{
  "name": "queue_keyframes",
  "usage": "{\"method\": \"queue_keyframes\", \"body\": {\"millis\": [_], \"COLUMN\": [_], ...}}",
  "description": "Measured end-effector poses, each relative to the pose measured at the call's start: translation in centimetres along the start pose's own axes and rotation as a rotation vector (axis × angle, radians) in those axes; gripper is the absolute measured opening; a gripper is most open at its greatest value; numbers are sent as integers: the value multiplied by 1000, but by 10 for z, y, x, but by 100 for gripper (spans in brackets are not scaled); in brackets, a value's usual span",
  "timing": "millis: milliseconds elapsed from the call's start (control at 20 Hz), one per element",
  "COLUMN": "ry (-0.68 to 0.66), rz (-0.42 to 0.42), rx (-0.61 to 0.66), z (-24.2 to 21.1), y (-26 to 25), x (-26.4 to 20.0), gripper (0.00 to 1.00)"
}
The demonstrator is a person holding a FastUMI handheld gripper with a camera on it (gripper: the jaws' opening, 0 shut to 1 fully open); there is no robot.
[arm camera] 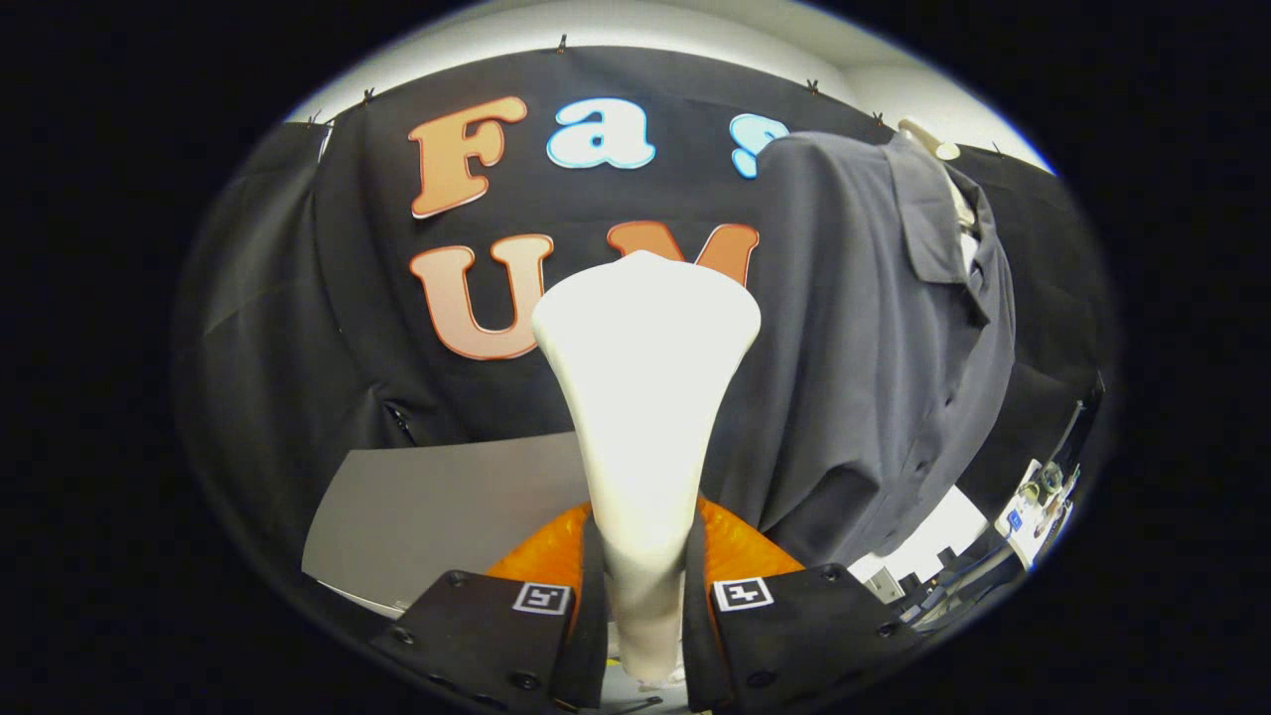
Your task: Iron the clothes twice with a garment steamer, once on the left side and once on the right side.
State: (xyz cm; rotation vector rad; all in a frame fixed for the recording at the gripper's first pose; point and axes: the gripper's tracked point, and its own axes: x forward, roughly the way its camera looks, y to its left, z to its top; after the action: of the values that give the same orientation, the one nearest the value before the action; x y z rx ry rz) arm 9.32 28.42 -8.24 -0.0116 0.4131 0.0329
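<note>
Garment steamer [645, 397], a rigid, smooth, probably light plastic body flaring to a broad head, rises between and beyond the fingers; its narrow neck is the natural place to grip, though the glossy shell may slip. Gripper [643, 606]: fingers closed to a narrow gap, both pressing the neck, one on each side. Shirt [874, 348], soft and limp, hangs beyond the fingers to the right of the steamer head, seemingly not yet touched by it.
</note>
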Motion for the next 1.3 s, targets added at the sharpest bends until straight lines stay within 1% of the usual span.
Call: {"method": "queue_keyframes", "body": {"millis": [100,300,400,600,750,850,950,1200,1300], "ry": [-40,-134,-174,-199,-216,-211,-211,-182,-179], "rz": [35,49,51,73,59,63,88,173,185], "rx": [21,20,15,26,41,32,20,3,-5], "z": [17,47,57,75,83,83,86,77,76], "y": [-11,-69,-107,-175,-220,-236,-242,-237,-239], "x": [-23,-50,-48,-51,-50,-49,-42,-24,-16], "gripper": [39,38,38,38,38,38,38,38,38]}}
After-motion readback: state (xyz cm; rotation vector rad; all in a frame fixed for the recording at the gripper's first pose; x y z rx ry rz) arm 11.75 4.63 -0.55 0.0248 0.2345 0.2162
